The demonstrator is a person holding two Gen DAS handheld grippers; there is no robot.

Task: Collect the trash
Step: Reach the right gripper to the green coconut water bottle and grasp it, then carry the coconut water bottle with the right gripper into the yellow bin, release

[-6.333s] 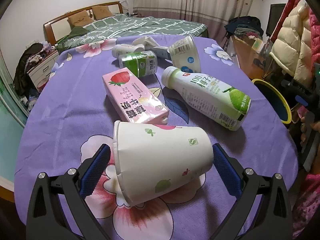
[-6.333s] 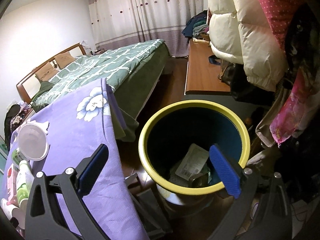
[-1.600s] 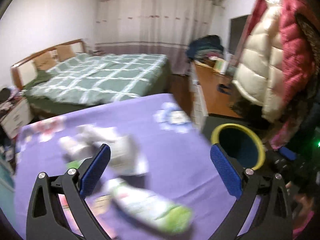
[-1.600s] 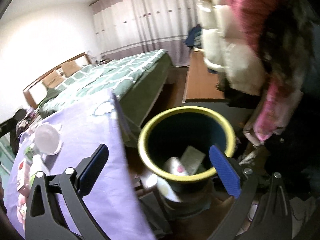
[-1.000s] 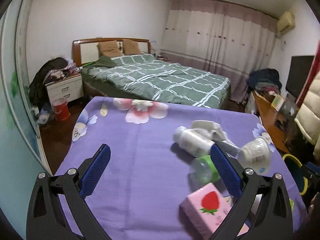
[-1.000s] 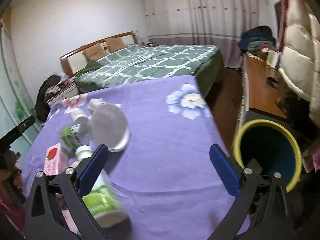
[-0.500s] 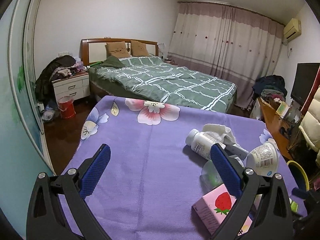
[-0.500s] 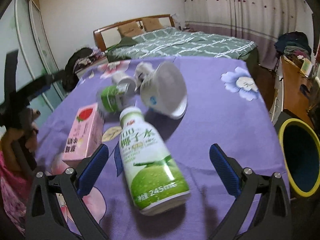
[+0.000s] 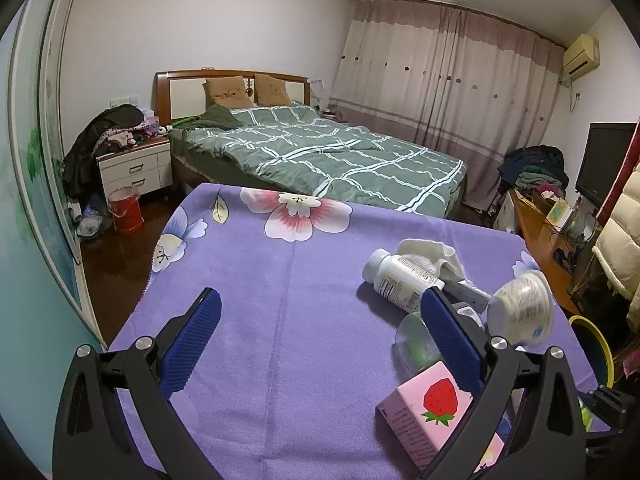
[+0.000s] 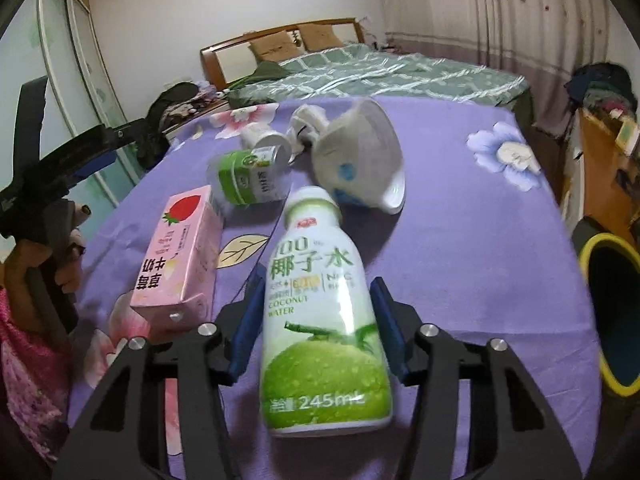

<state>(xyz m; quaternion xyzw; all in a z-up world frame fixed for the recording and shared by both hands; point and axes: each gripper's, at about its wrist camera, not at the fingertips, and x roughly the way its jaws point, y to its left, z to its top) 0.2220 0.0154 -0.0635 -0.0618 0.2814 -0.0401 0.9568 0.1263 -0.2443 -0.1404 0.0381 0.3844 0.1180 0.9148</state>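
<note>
The right tongs (image 10: 318, 320) are closing around the coconut-water bottle (image 10: 320, 316), which lies on its side on the purple flowered cloth of the bench (image 10: 472, 240), cap pointing to the far side. The blue pads sit either side of its waist; whether they already press on the plastic cannot quite be told, and a thin gap seems to remain on the right.

The bottle looks like smooth, glossy plastic, probably empty and light, so it may roll or squirt out of a pinch. The straight middle of the body, where the pads are now, seems the safest hold, rather than the tapering shoulder.

The left tongs (image 9: 320, 332) are spread wide with nothing between them, hovering over bare cloth. To the left of the bottle lies a pink strawberry carton (image 10: 180, 256), stiff and flat-sided; beyond it a small green-labelled bottle (image 10: 250, 178) and a tipped white cup (image 10: 360, 160). The yellow-rimmed bin (image 10: 612, 312) stands off the bench's right edge.
</note>
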